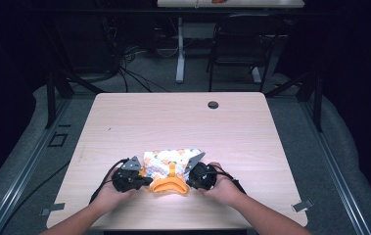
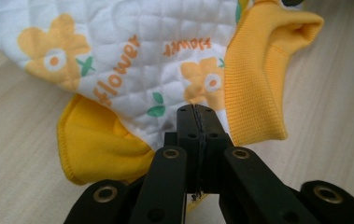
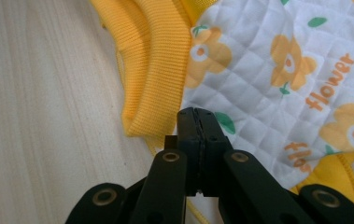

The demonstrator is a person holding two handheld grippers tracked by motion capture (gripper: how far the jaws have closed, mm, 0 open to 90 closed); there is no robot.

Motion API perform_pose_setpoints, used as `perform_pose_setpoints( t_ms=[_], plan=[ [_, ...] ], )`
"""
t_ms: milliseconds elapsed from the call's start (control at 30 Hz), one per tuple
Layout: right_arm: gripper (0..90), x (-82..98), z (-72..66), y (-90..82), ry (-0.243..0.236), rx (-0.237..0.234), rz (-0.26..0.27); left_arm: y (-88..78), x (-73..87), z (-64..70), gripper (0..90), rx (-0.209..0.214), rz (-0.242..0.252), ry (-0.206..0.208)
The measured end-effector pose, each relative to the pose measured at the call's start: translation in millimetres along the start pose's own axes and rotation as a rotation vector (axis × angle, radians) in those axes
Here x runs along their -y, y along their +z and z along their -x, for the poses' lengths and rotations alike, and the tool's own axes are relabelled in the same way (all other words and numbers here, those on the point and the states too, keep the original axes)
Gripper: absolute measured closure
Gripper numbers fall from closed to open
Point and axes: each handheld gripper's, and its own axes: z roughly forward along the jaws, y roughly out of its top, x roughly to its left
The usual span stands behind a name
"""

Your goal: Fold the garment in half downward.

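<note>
Both hands are down at the near edge of the wooden table (image 1: 124,117), and between them lies the little quilted garment (image 1: 171,164), white with orange flowers and yellow ribbed trim, bunched up and resting flat on the wood. The left gripper (image 2: 196,112) has its jaws pressed tight together, nipping the garment's edge right beside the yellow ribbed cuff (image 2: 254,79). Over on the other side, the right gripper (image 3: 196,114) is clamped just as tightly on the fabric next to the yellow ribbed band (image 3: 158,60). This looks like a two-handed spread or fold, with both corners pinched and ready. To do it well, the grips ought to hold firmly without bunching more cloth, and the hands should travel together, evenly and level, so the quilted panel draws taut rather than twisting or slipping free.
</note>
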Motion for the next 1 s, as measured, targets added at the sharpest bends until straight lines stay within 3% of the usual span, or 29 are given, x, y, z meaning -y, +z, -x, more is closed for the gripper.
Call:
perform_pose_setpoints(
  t_ms=[333,667,1000],
  plan=[
    [89.7,-4.2,11.8,2.8,0.036,0.031,0.023,8.1,-10.9,-14.6,89.9,-0.048,0.012,-0.015],
    [89.9,-7.9,27.7,5.7,0.080,0.059,0.047,14.4,-14.4,-29.8,89.9,-0.061,0.058,-0.080],
    [89.8,-12.7,49.4,11.3,0.123,0.093,0.071,23.7,-22.5,-45.8,89.9,-0.113,0.094,-0.117]
  ],
)
